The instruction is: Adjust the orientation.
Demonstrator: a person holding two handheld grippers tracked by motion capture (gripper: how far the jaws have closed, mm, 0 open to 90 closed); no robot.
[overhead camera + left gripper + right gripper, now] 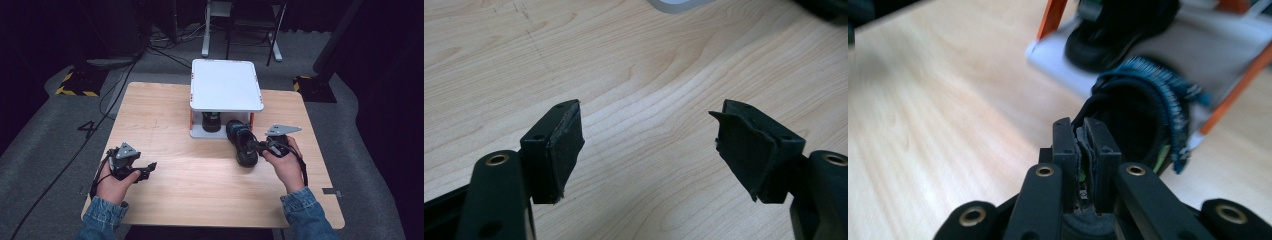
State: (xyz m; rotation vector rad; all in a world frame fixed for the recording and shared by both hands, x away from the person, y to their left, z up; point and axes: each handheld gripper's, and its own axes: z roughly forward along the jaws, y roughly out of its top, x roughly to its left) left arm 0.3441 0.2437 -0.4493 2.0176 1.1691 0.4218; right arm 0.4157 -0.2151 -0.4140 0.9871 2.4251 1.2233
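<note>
A black shoe [245, 142] with a blue-trimmed opening [1138, 115] lies on the wooden table just in front of a white two-level rack [226, 85]. My right gripper [257, 146] meets it from the right. In the right gripper view its jaws [1083, 127] are pressed together on the thin rim of the shoe's opening. A second black shoe [211, 121] stands on the rack's lower shelf [1188, 50]. My left gripper [150, 167] rests low at the table's left, far from the shoes. Its jaws [646, 130] stand open over bare wood with nothing between them.
The rack has orange posts [1050, 20] and a flat white top, and stands at the table's far middle. The tabletop [165, 115] spreads out between the two hands. Cables and stand legs lie on the grey floor beyond the table.
</note>
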